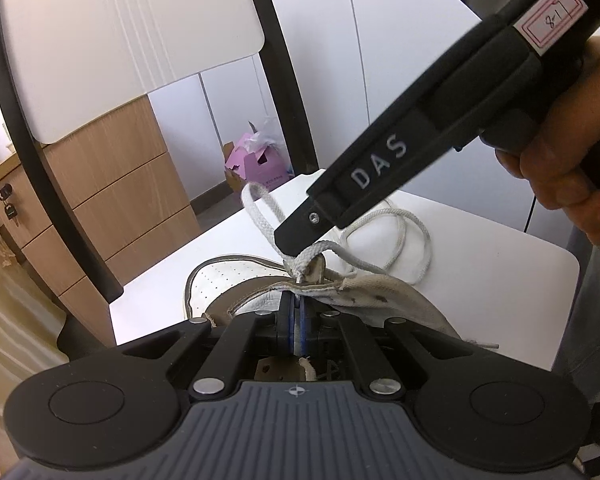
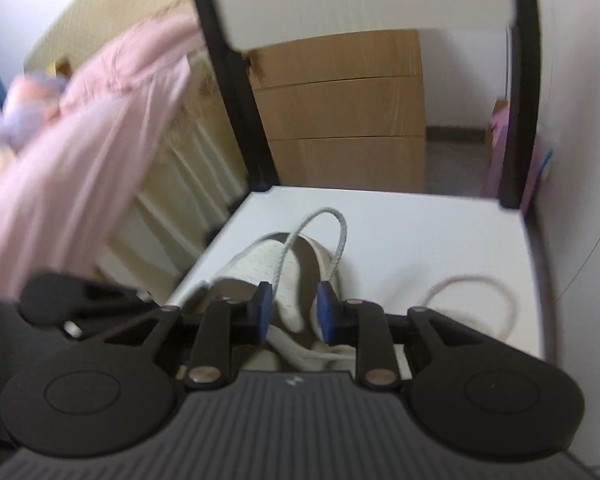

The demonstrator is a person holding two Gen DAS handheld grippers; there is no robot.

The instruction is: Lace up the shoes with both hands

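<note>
A white perforated shoe lies on a white table. My left gripper is shut on the white lace just below the shoe's eyelet edge. The lace loops loosely over the table beyond. My right gripper's finger reaches in from the upper right, its tip at the lace by the eyelet. In the right wrist view my right gripper is open above the shoe. A lace loop arches between its blue pads, and another lace coil lies to the right.
A black chair frame stands at the table's far edge. A wooden drawer unit stands to the left, a pink box on the floor behind. Pink cloth hangs at left in the right wrist view.
</note>
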